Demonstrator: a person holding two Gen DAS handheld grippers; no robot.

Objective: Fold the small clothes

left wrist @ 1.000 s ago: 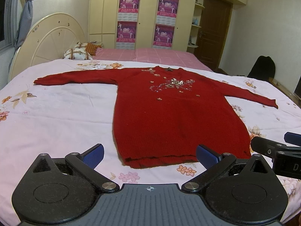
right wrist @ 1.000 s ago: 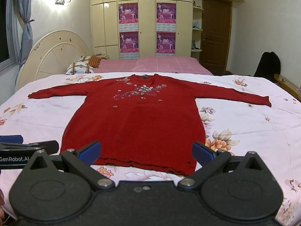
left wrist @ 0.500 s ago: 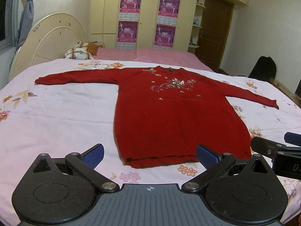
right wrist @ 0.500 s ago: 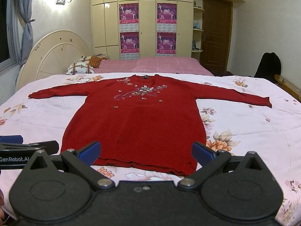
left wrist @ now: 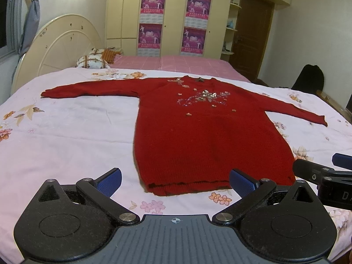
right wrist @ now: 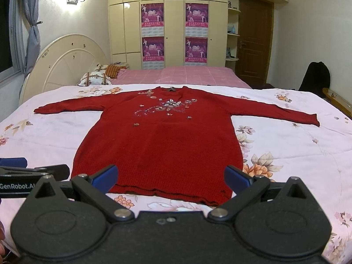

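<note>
A red knit sweater [left wrist: 198, 136] with sequin flowers on the chest lies flat and face up on the bed, both sleeves spread out sideways, hem toward me. It also shows in the right wrist view [right wrist: 162, 140]. My left gripper [left wrist: 176, 181] is open and empty, hovering just before the hem's left part. My right gripper [right wrist: 170, 176] is open and empty, before the hem's middle and right part. Each gripper shows at the edge of the other's view.
The sweater lies on a pale pink floral quilt [left wrist: 66, 136]. A cream round headboard [left wrist: 59, 50] and pillows [left wrist: 92, 62] are at the far left. A pink-sheeted bed part [right wrist: 176, 77], a wardrobe with posters and a brown door are behind.
Both views have drifted very slightly; the sweater sits a touch lower in the frames. Both grippers stay open and empty.
</note>
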